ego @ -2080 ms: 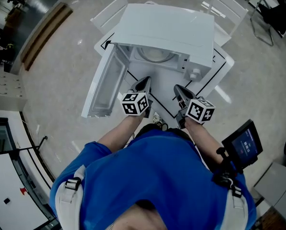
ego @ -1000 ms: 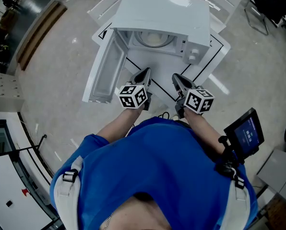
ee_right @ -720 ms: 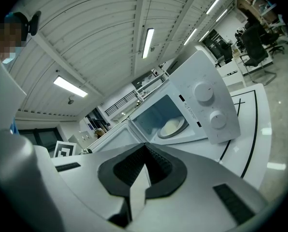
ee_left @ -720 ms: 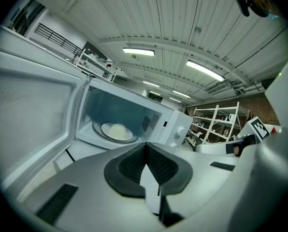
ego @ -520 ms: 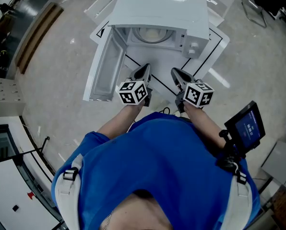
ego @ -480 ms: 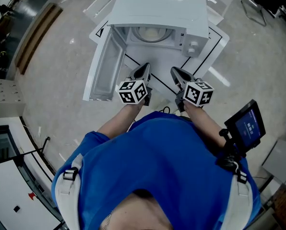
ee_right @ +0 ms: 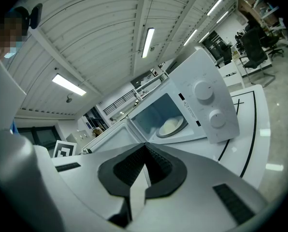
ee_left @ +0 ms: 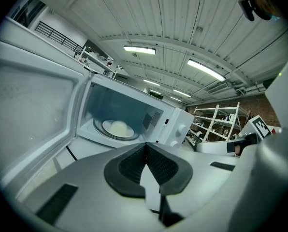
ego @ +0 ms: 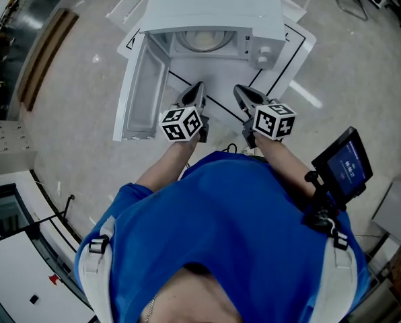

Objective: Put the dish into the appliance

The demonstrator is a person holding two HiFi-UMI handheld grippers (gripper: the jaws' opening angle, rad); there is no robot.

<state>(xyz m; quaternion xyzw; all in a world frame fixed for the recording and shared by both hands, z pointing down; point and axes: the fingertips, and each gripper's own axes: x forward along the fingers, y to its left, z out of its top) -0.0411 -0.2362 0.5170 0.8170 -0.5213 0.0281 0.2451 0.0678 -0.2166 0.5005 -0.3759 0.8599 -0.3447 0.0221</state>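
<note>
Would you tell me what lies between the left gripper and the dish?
Only bare table and the microwave's open doorway; the left gripper view shows it.

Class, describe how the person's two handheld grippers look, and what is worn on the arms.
The left claw and right claw are pale grey and tapering, with black ribbed pads; each carries a black-and-white marker cube. The sleeves are short and blue.

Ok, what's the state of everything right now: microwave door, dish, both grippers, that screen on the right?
Microwave door: swung wide open, to the left in the head view.
Dish: already inside the microwave, lying flat on its floor.
Left gripper: shut, nothing between the jaws.
Right gripper: shut, nothing between the jaws.
Screen: lit.
</note>
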